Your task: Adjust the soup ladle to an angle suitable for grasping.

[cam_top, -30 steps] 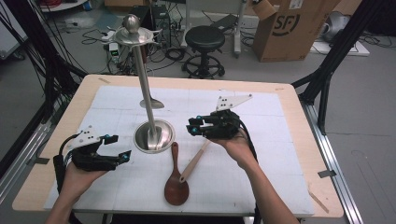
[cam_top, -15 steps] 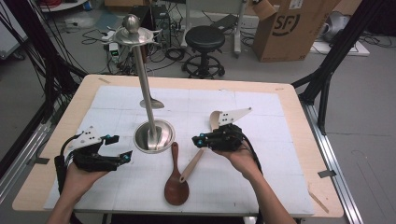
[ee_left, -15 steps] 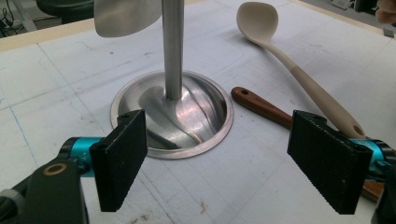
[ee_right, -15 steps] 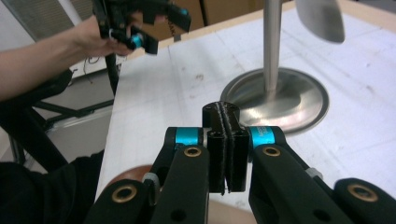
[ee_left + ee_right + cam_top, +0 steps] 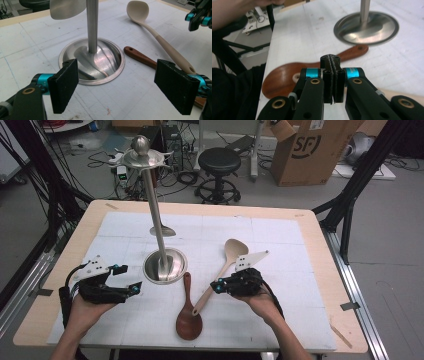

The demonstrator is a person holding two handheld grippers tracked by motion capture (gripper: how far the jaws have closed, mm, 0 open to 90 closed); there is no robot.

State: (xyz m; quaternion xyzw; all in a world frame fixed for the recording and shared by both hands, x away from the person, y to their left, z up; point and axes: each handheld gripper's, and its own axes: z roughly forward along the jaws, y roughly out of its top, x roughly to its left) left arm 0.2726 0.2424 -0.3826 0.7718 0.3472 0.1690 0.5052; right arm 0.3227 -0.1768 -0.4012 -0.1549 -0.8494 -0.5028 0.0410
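Right gripper point(image 5: 216, 286) — shut, above beige spoon point(image 5: 227, 261)

Cream ladle point(image 5: 227, 261); reddish-brown wooden spoon point(image 5: 188, 320); shiny silver stand point(image 5: 164, 265); white gridded mat point(image 5: 280, 245).

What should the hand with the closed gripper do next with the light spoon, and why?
Probably open the right gripper and settle it around the light spoon's handle. Its jaws are pressed shut with nothing between them, just above the handle's lower end, so they cannot take hold yet. The spoon lies flat on the table beside the brown spoon, near the metal stand.
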